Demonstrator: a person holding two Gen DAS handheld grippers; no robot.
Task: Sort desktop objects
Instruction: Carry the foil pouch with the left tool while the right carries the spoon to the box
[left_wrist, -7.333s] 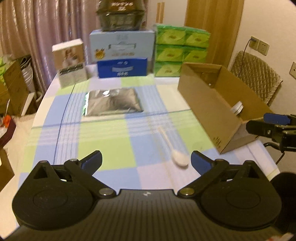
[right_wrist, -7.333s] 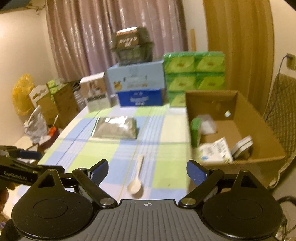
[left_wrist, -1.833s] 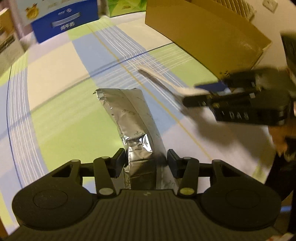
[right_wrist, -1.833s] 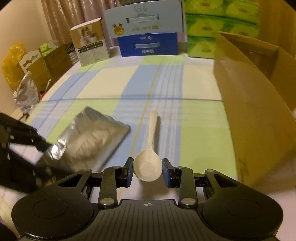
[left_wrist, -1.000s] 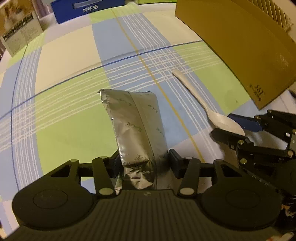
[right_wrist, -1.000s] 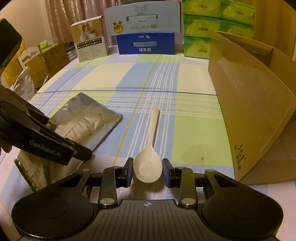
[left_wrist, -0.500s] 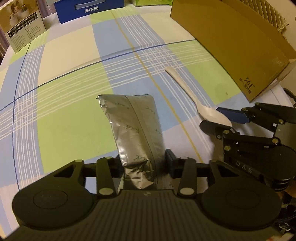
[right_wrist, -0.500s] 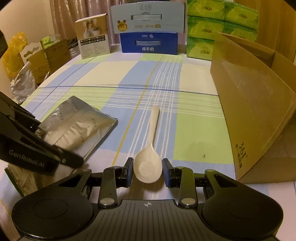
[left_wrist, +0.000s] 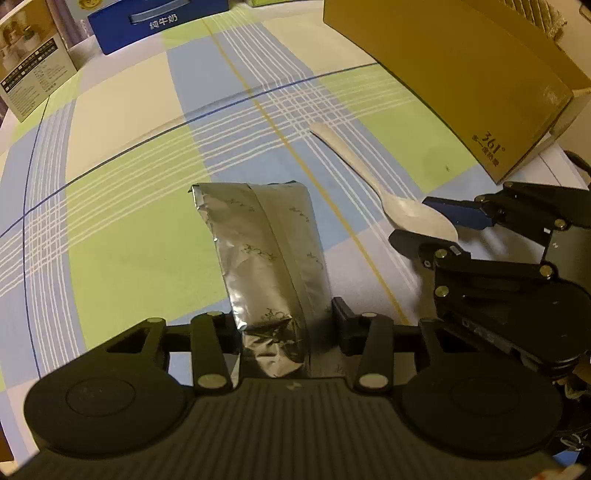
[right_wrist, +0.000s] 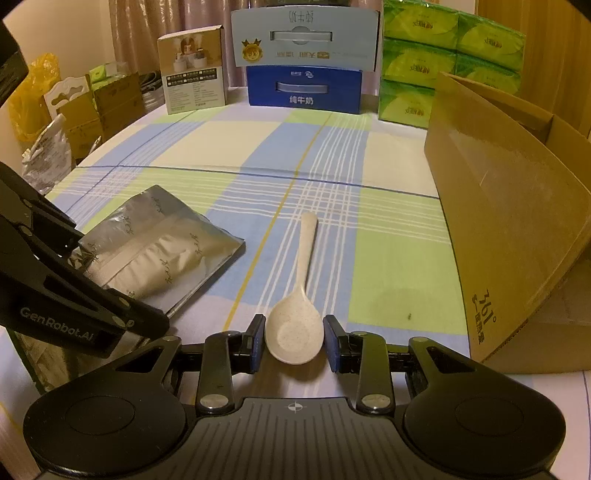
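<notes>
My left gripper (left_wrist: 288, 325) is shut on the near end of a silver foil pouch (left_wrist: 266, 254), which lies along the checked tablecloth; the pouch also shows in the right wrist view (right_wrist: 155, 247). My right gripper (right_wrist: 294, 343) is shut on the bowl of a cream plastic spoon (right_wrist: 295, 325), whose handle points away over the cloth. In the left wrist view the spoon (left_wrist: 373, 184) and the right gripper (left_wrist: 436, 225) sit to the right of the pouch.
An open cardboard box (right_wrist: 509, 206) stands on the right, close to the spoon; it also shows in the left wrist view (left_wrist: 454, 70). Milk cartons (right_wrist: 303, 88), green tissue packs (right_wrist: 443, 59) and a small white box (right_wrist: 192, 81) line the table's far edge.
Both grippers have stayed shut on their objects. The view has drawn back slightly from the box; pouch and spoon hold nearly the same place on the cloth.
</notes>
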